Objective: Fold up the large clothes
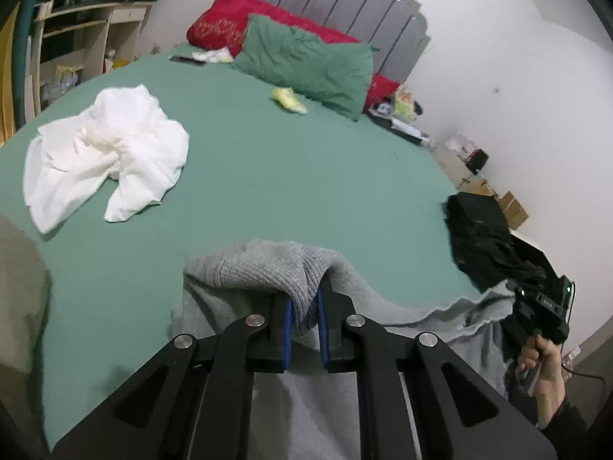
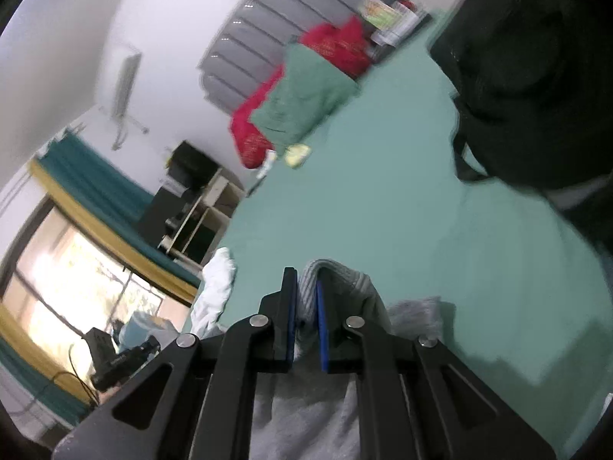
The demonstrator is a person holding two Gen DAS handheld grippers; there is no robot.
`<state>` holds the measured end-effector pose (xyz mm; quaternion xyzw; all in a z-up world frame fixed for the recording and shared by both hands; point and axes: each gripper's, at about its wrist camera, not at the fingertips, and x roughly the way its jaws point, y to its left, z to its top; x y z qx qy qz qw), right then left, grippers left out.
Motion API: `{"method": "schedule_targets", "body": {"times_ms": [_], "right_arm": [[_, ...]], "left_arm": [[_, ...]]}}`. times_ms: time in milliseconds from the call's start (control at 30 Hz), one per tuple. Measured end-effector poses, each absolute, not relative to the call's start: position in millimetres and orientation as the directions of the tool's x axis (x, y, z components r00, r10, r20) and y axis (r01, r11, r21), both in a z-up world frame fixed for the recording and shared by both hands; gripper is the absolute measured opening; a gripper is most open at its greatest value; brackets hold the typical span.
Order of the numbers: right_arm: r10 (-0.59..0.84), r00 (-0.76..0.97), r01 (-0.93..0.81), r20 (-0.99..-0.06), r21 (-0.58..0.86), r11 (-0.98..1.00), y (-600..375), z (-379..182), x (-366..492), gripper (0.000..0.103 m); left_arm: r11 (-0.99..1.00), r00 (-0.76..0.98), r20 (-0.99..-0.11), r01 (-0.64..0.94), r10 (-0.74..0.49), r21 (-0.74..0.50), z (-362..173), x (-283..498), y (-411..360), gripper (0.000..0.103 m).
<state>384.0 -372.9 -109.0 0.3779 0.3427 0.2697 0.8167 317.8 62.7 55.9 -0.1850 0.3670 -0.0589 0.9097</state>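
While both tools clamp ribbed edges of the same grey sweater (image 1: 268, 264), the garment hangs at the bottom centre of each wrist view, lifted above the green bed (image 1: 268, 176); the left hand-held gripper (image 1: 304, 306) has its blue pads pinched tight on a bunched knit hem, and the right hand-held gripper (image 2: 306, 299) is likewise closed on a ribbed fold of the grey fabric. From the left view, the sweater stretches toward the lower right, where the person's right hand (image 1: 544, 364) grips the other tool. A crumpled white garment (image 1: 103, 153) lies at the left of the frame, and a black garment (image 1: 479, 230) sits at the right edge of the bed; a green pillow (image 1: 306, 61) rests near the headboard at the top.

My judgement is that the sweater is being carried out to spread flat before folding. Risks from here: each pinch holds only a small bunch of thick knit, so a sharp tug could slip the fabric free; uneven tension between the tools could lay it down twisted; drifting left or right could drop it over the white or black clothes.
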Motion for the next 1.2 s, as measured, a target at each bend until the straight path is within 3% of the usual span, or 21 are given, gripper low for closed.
{"method": "schedule_targets", "body": {"times_ms": [67, 100, 167, 200, 233, 300, 433, 533, 667, 867, 1033, 1067, 1100, 1133, 1200], "right_arm": [[0.693, 0.605, -0.134, -0.393, 0.808, 0.574, -371, -126, 396, 0.012], [0.686, 0.603, -0.129, -0.408, 0.798, 0.588, -370, -130, 399, 0.015], [0.648, 0.624, -0.150, -0.436, 0.747, 0.647, -366, -129, 402, 0.037], [0.619, 0.648, -0.152, -0.445, 0.720, 0.677, -365, -125, 401, 0.067], [0.600, 0.666, -0.149, -0.444, 0.708, 0.690, -367, -122, 400, 0.089], [0.586, 0.695, -0.147, -0.416, 0.716, 0.682, -374, -115, 396, 0.100], [0.579, 0.724, -0.206, -0.376, 0.683, 0.701, -373, -93, 383, 0.100], [0.553, 0.684, -0.218, -0.475, 0.591, 0.777, -353, -92, 374, 0.100], [0.528, 0.630, -0.184, -0.570, 0.550, 0.814, -345, -111, 345, 0.100], [0.515, 0.597, -0.100, -0.615, 0.580, 0.809, -369, -133, 285, 0.100], [0.547, 0.553, -0.107, -0.629, 0.597, 0.795, -366, -144, 231, 0.097], [0.534, 0.545, -0.136, -0.646, 0.560, 0.817, -357, -142, 224, 0.093], [0.517, 0.525, -0.172, -0.676, 0.510, 0.842, -345, -143, 216, 0.080], [0.519, 0.500, -0.188, -0.693, 0.498, 0.846, -336, -147, 212, 0.053], [0.501, 0.491, -0.181, -0.713, 0.478, 0.859, -325, -160, 204, 0.040]], "left_arm": [[0.923, 0.688, -0.687, -0.068, -0.232, -0.380, 37, 339, 66, 0.014], [0.919, 0.665, -0.710, -0.089, -0.232, -0.384, 28, 348, 68, 0.021], [0.915, 0.647, -0.736, -0.148, -0.199, -0.376, 14, 358, 76, 0.054], [0.914, 0.661, -0.729, -0.164, -0.176, -0.370, 14, 357, 79, 0.073], [0.914, 0.681, -0.717, -0.178, -0.153, -0.364, 15, 354, 84, 0.075], [0.915, 0.695, -0.704, -0.176, -0.146, -0.363, 19, 345, 90, 0.075], [0.949, 0.674, -0.713, -0.058, -0.192, -0.311, 25, 321, 77, 0.075], [0.970, 0.640, -0.753, -0.048, -0.153, -0.238, 21, 298, 69, 0.075], [0.970, 0.622, -0.773, -0.083, -0.129, -0.228, 5, 256, 81, 0.075], [0.969, 0.556, -0.821, -0.105, -0.127, -0.221, -30, 193, 94, 0.075], [0.956, 0.480, -0.855, -0.103, -0.196, -0.276, -53, 161, 89, 0.075], [0.953, 0.488, -0.850, -0.104, -0.200, -0.284, -51, 158, 88, 0.072], [0.952, 0.485, -0.847, -0.086, -0.218, -0.294, -51, 156, 85, 0.047], [0.952, 0.477, -0.848, -0.070, -0.230, -0.298, -51, 155, 82, 0.018], [0.967, 0.482, -0.857, -0.070, -0.183, -0.246, -47, 149, 75, 0.010]]}}
